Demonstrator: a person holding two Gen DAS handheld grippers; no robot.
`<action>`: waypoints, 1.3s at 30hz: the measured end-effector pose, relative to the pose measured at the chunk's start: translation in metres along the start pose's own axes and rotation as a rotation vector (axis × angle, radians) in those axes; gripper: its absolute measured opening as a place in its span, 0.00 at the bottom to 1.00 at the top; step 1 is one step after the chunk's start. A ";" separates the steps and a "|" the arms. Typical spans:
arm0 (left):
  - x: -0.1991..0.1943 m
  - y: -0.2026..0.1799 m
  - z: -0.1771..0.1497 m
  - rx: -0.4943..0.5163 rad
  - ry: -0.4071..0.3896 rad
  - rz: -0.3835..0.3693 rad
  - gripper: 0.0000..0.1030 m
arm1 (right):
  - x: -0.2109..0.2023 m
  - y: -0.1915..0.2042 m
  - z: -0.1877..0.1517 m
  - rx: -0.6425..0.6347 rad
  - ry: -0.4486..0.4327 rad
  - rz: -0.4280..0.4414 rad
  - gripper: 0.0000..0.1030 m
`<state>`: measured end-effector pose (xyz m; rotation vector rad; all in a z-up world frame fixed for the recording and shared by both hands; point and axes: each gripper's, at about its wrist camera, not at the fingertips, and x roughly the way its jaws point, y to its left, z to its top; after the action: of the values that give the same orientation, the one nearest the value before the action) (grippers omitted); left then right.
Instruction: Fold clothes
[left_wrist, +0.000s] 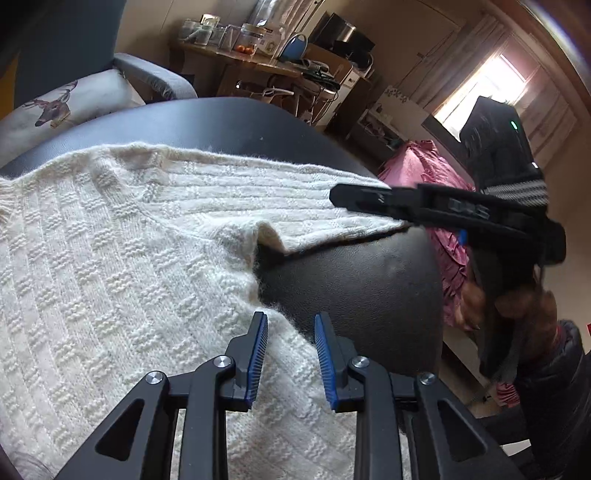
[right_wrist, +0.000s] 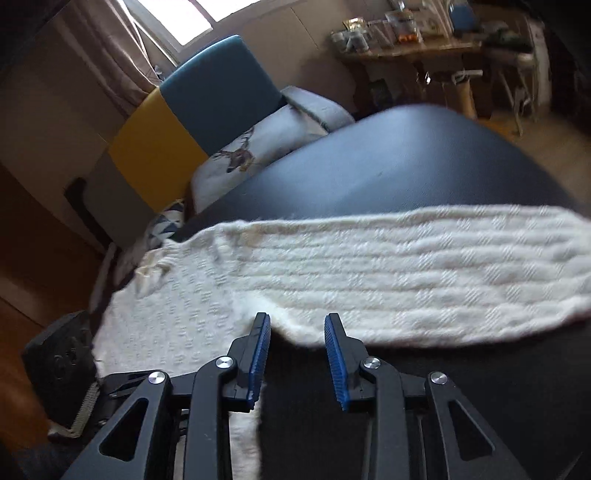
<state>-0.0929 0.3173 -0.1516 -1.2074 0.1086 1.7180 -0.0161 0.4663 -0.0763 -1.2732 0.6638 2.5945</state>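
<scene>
A cream knitted sweater (left_wrist: 110, 258) lies spread on a black table (left_wrist: 351, 280), one sleeve (left_wrist: 258, 199) stretched out to the right. My left gripper (left_wrist: 290, 321) hovers open over the sweater's side edge, below the armpit, with nothing between its blue pads. In the left wrist view the right gripper (left_wrist: 436, 210) hangs over the sleeve's cuff end, seen side-on. In the right wrist view the sleeve (right_wrist: 406, 273) lies across the table (right_wrist: 406, 162), and my right gripper (right_wrist: 297, 321) stands open just above the sleeve's near edge, holding nothing.
A pink garment (left_wrist: 439, 184) is heaped beyond the table's right edge. A grey armchair with a deer cushion (left_wrist: 55, 107) stands at the far left. A cluttered wooden desk (left_wrist: 258, 62) stands behind. A black box (right_wrist: 59, 369) sits on the floor.
</scene>
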 end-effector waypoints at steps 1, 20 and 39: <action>0.007 0.000 -0.001 0.002 0.022 0.001 0.25 | 0.008 -0.002 0.006 -0.025 0.012 -0.085 0.31; -0.026 0.062 0.040 -0.053 -0.081 0.157 0.25 | 0.041 -0.009 0.050 -0.096 -0.013 -0.133 0.33; -0.047 0.159 0.060 -0.203 -0.144 0.375 0.19 | 0.154 0.092 0.075 -0.287 0.073 0.013 0.26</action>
<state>-0.2516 0.2398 -0.1547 -1.2630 0.0781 2.1816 -0.1956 0.4138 -0.1286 -1.4518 0.3177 2.7397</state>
